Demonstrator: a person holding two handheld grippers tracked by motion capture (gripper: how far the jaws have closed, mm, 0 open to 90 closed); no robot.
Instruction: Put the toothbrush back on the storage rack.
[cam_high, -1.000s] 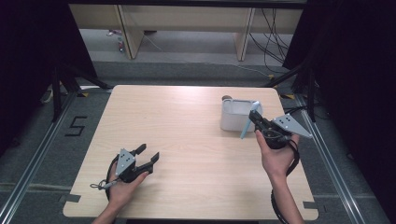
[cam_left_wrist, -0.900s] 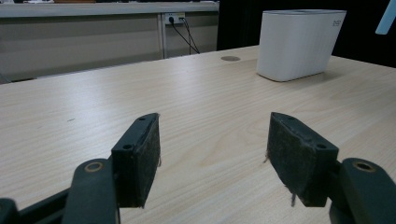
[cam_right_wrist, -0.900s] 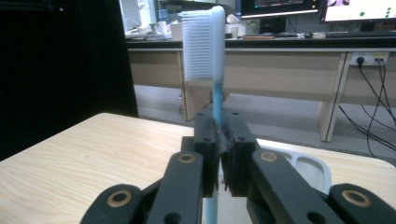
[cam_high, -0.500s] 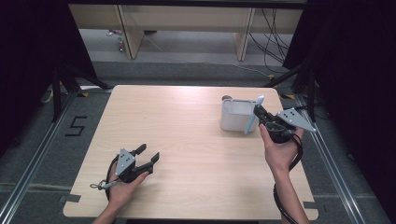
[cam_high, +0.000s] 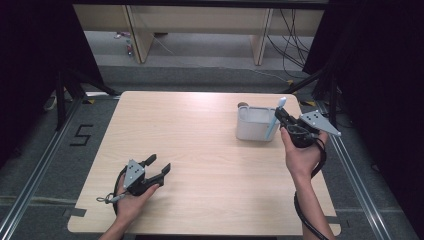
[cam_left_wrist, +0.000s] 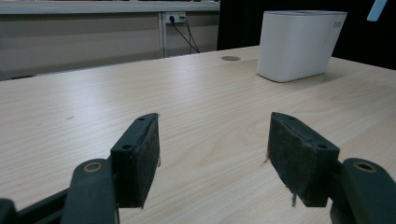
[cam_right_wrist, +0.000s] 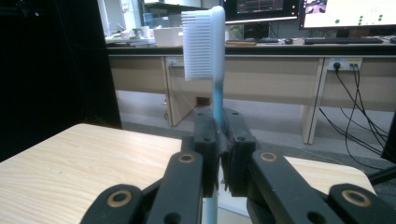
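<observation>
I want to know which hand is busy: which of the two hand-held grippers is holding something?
The right hand-held gripper, beside the white container, is shut on a blue toothbrush. The left hand-held gripper stands open with nothing between its jaws.

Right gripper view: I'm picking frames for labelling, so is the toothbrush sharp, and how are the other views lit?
Right gripper view: toothbrush bristles crisp, right claw sharp, background softer. Left gripper view: even light, pale sheen on the table, white container clear. High view: table well lit, surroundings near black.
</observation>
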